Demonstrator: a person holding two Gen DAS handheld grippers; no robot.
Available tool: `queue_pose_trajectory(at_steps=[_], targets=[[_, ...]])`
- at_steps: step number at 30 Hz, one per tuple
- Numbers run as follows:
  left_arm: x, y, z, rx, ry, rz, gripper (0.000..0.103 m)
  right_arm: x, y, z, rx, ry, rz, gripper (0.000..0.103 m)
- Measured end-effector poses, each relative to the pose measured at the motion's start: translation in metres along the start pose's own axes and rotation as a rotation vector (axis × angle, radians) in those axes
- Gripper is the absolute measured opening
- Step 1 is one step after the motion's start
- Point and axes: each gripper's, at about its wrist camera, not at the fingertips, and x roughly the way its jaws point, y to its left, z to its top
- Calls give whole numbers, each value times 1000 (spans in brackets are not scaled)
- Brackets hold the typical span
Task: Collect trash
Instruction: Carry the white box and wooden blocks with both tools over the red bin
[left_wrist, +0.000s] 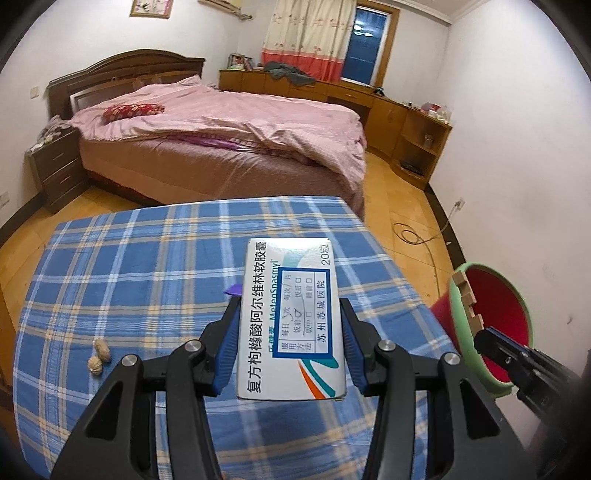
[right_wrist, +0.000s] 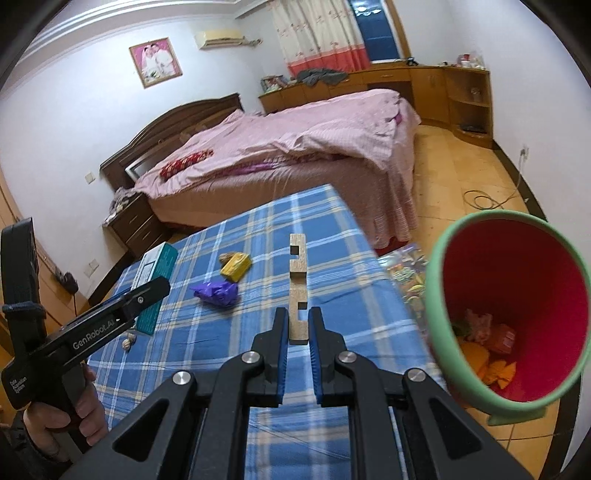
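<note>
Both tools grip trash, medicine box (left_wrist: 291, 317) and wooden strip (right_wrist: 297, 288), above plaid tablecloth (left_wrist: 147, 266) in bedroom.

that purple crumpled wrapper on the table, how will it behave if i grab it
The purple wrapper looks like thin crinkled film, so it is probably very light and would crush flat between the fingers rather than resist. Its glossy folds suggest it may be slippery. Lying loose on the checked cloth, it would likely skid if nudged instead of rolling.
</note>
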Motion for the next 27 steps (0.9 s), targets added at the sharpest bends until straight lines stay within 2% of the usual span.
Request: queue_pose_trajectory(at_steps=[15, 27], targets=[[2, -76, -1, 117, 20, -84, 51, -50, -67, -1, 85, -87, -83, 13], [25, -143, -9, 223, 71, -162, 51, -66, -121, -9, 167, -102, -149, 13]])
